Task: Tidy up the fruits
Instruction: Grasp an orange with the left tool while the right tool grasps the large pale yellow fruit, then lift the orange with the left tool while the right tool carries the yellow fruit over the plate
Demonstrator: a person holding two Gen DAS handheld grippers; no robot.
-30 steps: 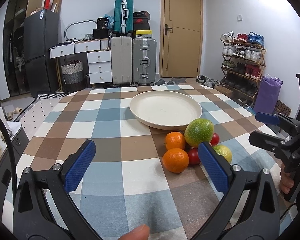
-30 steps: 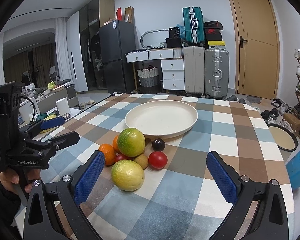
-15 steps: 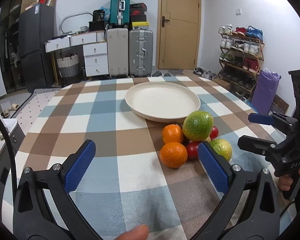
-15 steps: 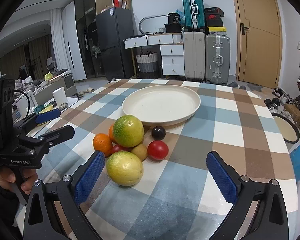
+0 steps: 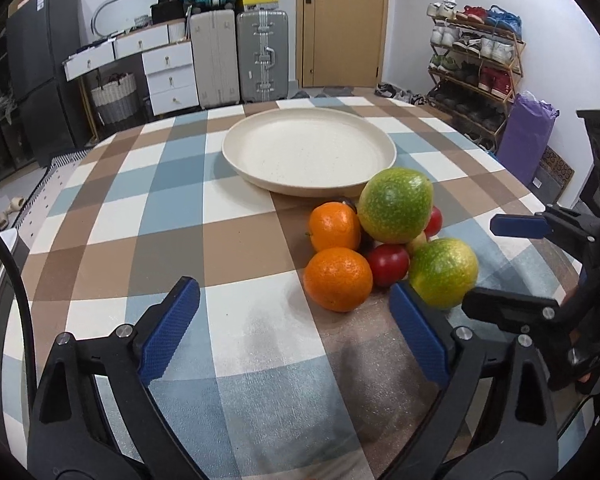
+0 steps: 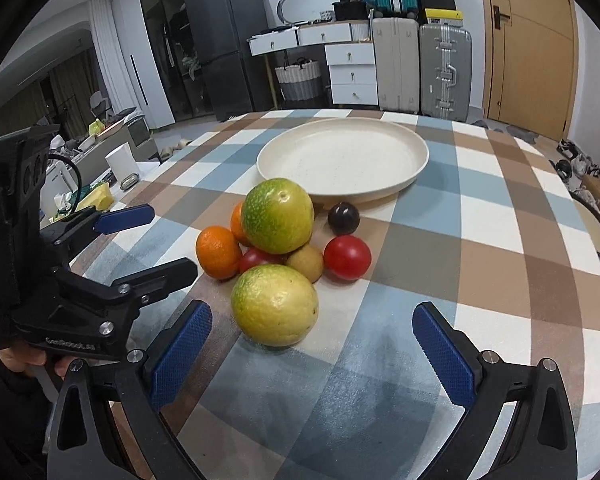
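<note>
The fruits point(image 6: 278, 256) sit heaped mid-table, just beside the empty plate point(image 6: 414, 164), probably their destination. Both claws are spread wide, holding nothing: the right gripper point(image 6: 312, 354) faces the near yellow-green fruit point(image 6: 275, 305), the left gripper point(image 5: 294, 330) the nearest orange point(image 5: 337, 279).

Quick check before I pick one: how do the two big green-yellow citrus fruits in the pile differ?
The upper citrus is greener and rests raised on top of the smaller fruits; the near citrus is yellower and sits on the tablecloth. The upper one is next to the plate; the near one lies in front of the open right claw. Both are round, mottled and similar in size, larger than the other fruits.
</note>
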